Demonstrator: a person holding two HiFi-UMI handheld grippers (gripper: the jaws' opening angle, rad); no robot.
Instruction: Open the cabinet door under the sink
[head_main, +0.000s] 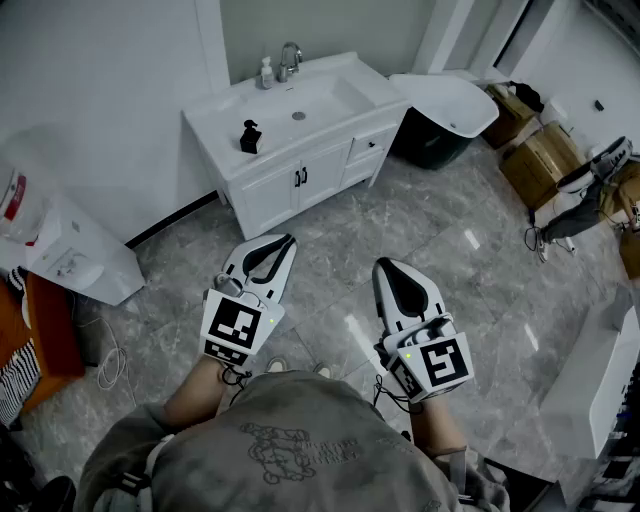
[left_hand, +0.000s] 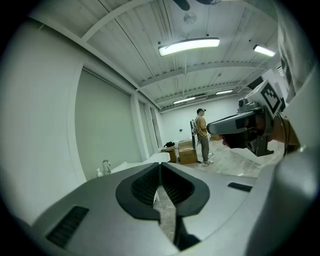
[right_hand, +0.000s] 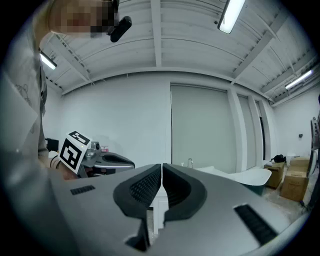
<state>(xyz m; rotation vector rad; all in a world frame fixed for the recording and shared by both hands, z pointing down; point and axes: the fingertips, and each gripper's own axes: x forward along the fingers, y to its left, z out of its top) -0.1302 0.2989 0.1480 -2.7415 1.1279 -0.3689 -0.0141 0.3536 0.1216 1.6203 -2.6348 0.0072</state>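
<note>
The white vanity (head_main: 232, 112) with a sink stands against the far wall. Below the basin its two cabinet doors (head_main: 290, 188) are closed, with black handles (head_main: 300, 178) at their meeting edge. In the head view my left gripper (head_main: 286, 242) and right gripper (head_main: 384, 267) hover side by side over the floor, well short of the cabinet, both pointing toward it. Each is shut with nothing between the jaws. The left gripper (left_hand: 160, 165) faces the faucet (left_hand: 106, 166); the right gripper (right_hand: 162, 166) shows a strip of white cabinet (right_hand: 158, 212) behind its jaws.
A white and black bathtub (head_main: 446, 116) sits right of the vanity, with cardboard boxes (head_main: 541, 160) beyond. A white appliance (head_main: 72, 256) stands left. A soap bottle (head_main: 265, 72) and a black object (head_main: 250, 136) rest on the counter. A person (left_hand: 201, 135) stands far off.
</note>
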